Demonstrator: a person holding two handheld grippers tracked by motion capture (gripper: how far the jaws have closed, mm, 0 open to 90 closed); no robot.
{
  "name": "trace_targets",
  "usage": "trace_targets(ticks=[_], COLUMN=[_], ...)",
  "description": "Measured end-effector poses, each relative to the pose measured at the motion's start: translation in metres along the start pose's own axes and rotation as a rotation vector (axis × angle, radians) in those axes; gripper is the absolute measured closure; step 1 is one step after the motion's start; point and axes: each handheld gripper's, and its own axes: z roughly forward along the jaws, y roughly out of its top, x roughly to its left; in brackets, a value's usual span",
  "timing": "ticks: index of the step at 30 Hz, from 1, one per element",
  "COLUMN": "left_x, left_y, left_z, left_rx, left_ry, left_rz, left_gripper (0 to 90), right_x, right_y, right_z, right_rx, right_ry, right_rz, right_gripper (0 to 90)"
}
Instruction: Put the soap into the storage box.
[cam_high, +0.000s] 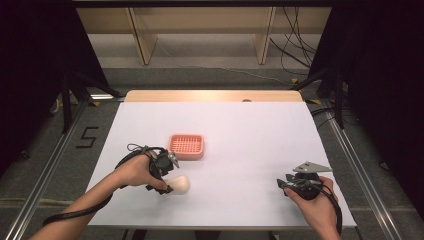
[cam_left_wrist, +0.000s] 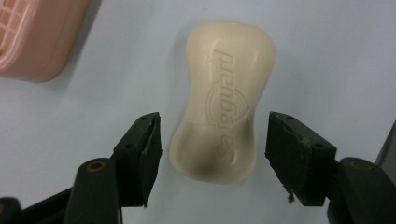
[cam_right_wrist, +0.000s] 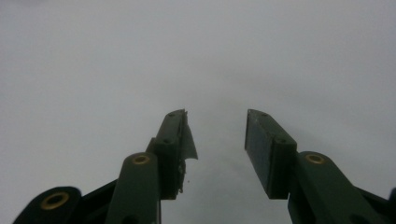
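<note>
A cream bar of soap (cam_left_wrist: 224, 98) with an embossed word lies flat on the white table (cam_high: 250, 145); from above the soap (cam_high: 181, 184) sits left of the middle, near the front. My left gripper (cam_left_wrist: 215, 126) is open, one jaw on each side of the bar's near end with a small gap on both sides. A hand holds that left gripper (cam_high: 169, 189) right beside the soap. A pink slotted soap dish (cam_high: 186, 146) stands just behind it, and the dish's corner (cam_left_wrist: 32, 42) is at the upper left. My right gripper (cam_right_wrist: 215, 135) is open over bare table, and sits at the front right (cam_high: 282, 185).
The white table surface ends in a wooden strip (cam_high: 215, 96) at the far edge. Beyond it are wooden shelf legs (cam_high: 142, 40) and loose cables (cam_high: 295, 50) on the floor. Metal rails (cam_high: 45, 170) run along both sides of the table.
</note>
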Motion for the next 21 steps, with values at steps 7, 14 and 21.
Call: trace_targets(ticks=[7,14,21], left_x=[-0.002,-0.002,-0.002], left_y=[0.005,0.009,0.013], left_z=[0.004,0.005,0.01], left_rx=[0.012,0.032,0.052], left_ry=[-0.01,-0.013,-0.019], left_rz=[0.018,0.038,0.047], left_gripper=[35.4,35.3,35.0], right_x=[-0.001,-0.001,-0.002], right_y=[0.0,-0.001,-0.001], right_z=[0.001,0.001,0.003], right_rx=[-0.009,-0.007,-0.025], right_ry=[0.0,-0.001,0.008], right_rz=[-0.012,-0.018,-0.039], right_gripper=[58.6,58.5,58.3])
